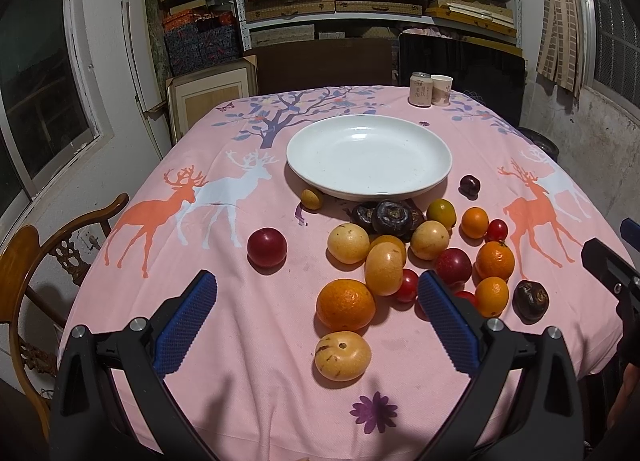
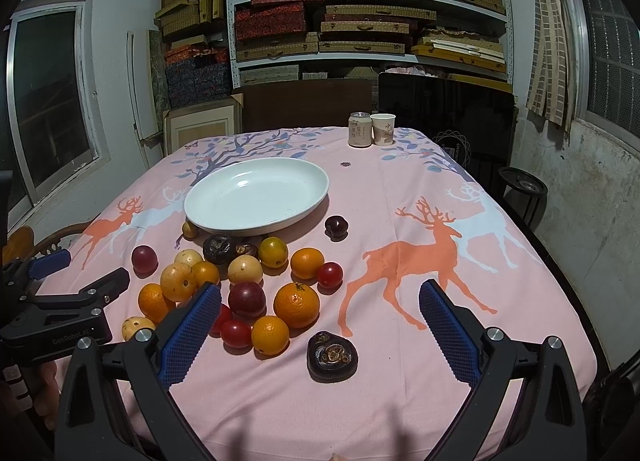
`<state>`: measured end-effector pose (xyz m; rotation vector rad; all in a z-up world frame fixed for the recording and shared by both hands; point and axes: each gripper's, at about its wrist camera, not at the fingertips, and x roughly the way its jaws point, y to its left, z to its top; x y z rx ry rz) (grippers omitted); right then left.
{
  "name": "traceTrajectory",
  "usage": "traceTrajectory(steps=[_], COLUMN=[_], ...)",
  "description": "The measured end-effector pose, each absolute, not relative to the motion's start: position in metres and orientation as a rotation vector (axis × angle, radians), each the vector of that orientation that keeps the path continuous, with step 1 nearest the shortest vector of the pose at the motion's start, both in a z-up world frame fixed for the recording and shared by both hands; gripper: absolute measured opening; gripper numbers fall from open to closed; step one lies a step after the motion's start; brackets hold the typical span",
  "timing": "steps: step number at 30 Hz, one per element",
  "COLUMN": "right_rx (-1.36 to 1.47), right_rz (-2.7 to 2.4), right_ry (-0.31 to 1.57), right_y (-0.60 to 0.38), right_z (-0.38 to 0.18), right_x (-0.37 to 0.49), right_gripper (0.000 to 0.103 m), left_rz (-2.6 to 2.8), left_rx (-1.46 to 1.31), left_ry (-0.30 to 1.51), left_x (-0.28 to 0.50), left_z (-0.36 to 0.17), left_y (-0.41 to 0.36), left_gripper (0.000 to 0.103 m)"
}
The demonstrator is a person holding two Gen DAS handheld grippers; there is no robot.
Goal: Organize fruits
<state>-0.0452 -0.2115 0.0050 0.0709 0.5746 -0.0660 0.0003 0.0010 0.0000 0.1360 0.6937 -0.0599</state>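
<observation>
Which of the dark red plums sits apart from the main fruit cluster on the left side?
The dark red plum alone on the pink cloth left of the cluster, touching no other fruit; the other red plum sits wedged among the oranges and yellow fruits.

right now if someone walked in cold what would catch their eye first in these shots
Probably the big white plate, empty, in the middle of the pink deer-print tablecloth. Next, the loose pile of fruit just in front of the plate: oranges, yellow and red round fruits, and a few dark ones. Both tongs hang open over the near edge, the left tongs and the right tongs, holding nothing.
</observation>
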Motion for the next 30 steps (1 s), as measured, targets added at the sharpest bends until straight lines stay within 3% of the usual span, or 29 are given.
traceTrajectory(steps=[30], right_rx=[0.074], right_rz=[-0.064], right_ry=[0.583], right_y=[-0.205], right_z=[-0.004], right_x=[-0.047], right_gripper=[0.099], left_rz=[-0.056], left_rx=[0.138], left_ry=[0.700], left_x=[0.000], left_z=[-0.008], left_y=[0.005], left_gripper=[0.099])
